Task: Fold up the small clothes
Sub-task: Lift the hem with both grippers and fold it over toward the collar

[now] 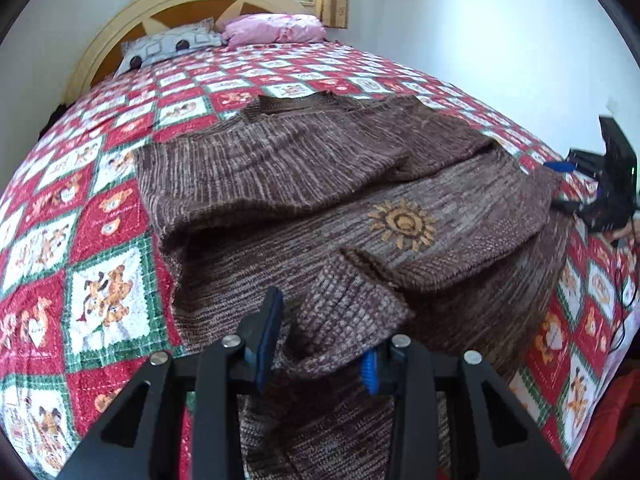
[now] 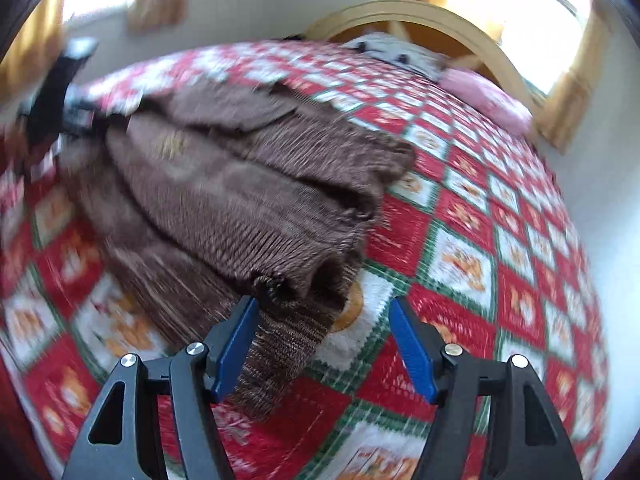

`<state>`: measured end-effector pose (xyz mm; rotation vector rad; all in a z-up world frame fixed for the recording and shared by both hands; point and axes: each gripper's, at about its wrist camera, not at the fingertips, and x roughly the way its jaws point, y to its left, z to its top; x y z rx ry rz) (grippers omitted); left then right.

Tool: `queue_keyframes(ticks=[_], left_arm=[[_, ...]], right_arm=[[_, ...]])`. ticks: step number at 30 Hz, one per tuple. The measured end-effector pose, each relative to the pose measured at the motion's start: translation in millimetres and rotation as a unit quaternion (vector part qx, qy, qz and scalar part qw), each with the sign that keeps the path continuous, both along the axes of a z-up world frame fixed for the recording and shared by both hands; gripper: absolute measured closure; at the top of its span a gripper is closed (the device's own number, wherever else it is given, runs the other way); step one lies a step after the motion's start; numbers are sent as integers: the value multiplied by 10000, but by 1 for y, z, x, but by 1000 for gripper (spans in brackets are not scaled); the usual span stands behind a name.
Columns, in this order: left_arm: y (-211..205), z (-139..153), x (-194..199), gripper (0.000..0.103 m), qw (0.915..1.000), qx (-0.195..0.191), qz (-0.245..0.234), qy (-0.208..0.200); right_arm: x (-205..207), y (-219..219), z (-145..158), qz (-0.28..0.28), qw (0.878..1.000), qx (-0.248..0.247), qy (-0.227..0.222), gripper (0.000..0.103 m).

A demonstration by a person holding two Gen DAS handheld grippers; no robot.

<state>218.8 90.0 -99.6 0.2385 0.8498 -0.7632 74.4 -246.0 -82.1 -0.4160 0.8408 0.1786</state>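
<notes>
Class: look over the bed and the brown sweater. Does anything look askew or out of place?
The brown sweater lies rumpled and crooked on the quilt, one sleeve bunched across its front. Nothing looks torn or spilled.

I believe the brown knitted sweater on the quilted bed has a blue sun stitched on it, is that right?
Not quite: the sun on the brown knitted sweater is yellow-orange, not blue, as the left wrist view shows. It does lie on the quilted bed.

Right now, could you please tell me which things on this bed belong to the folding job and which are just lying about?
Job in hand:
- brown knitted sweater with a sun motif
- left gripper, fabric between its fingers
- right gripper, open

Lying about:
- pink pillow
- grey patterned pillow
- red-and-white checked bedspread
</notes>
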Motion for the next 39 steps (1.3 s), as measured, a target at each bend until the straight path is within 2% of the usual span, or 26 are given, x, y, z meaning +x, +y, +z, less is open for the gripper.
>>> queue_keyframes(ticks=[3, 5, 7, 9, 12, 14, 16, 18, 22, 27, 29, 30, 31, 35, 39], left_arm=[[2, 0, 7, 65, 9995, -176, 200, 150], [5, -2, 15, 66, 9979, -333, 409, 387], [7, -6, 22, 66, 9952, -502, 550, 633], [8, -6, 22, 66, 9941, -577, 593, 696], [8, -5, 23, 66, 9938, -556, 581, 761], [7, -4, 20, 61, 9948, -478, 487, 752], [6, -1, 15, 47, 9959, -426, 371, 704], [5, -2, 12, 41, 9968, -380, 284, 640], [-1, -5, 10, 41, 9986, -182, 315, 375], [-5, -4, 15, 43, 9977, -177, 511, 400], [-5, -4, 14, 55, 9973, -132, 642, 331], [-5, -5, 13, 74, 9970, -103, 713, 286], [-4, -5, 13, 87, 9964, -93, 799, 268], [7, 2, 12, 92, 9924, -410, 1081, 421], [13, 17, 5, 93, 9913, -625, 1120, 292]], right_arm=[[23, 0, -4, 39, 9994, 331, 131, 36], [44, -9, -4, -211, 9961, 813, 277, 47], [61, -21, -4, -551, 9866, 1485, 380, 49], [69, -35, -6, -798, 9726, 2152, 383, 49], [68, -45, -7, -964, 9565, 2730, 363, 49], [61, -51, -6, -995, 9438, 3125, 406, 49], [55, -54, -5, -1042, 9367, 3315, 426, 49], [49, -53, -5, -1006, 9391, 3265, 379, 49], [51, -43, -7, -940, 9570, 2735, 238, 49], [65, -23, -9, -825, 9755, 2033, 179, 50], [64, -13, -10, -795, 9852, 1514, 104, 69], [64, -10, -9, -787, 9878, 1343, 83, 80], [62, -10, -7, -797, 9876, 1352, 71, 88], [52, -15, 7, -998, 9837, 1494, -46, 93], [43, -6, 31, -761, 9855, 1497, -262, 93]])
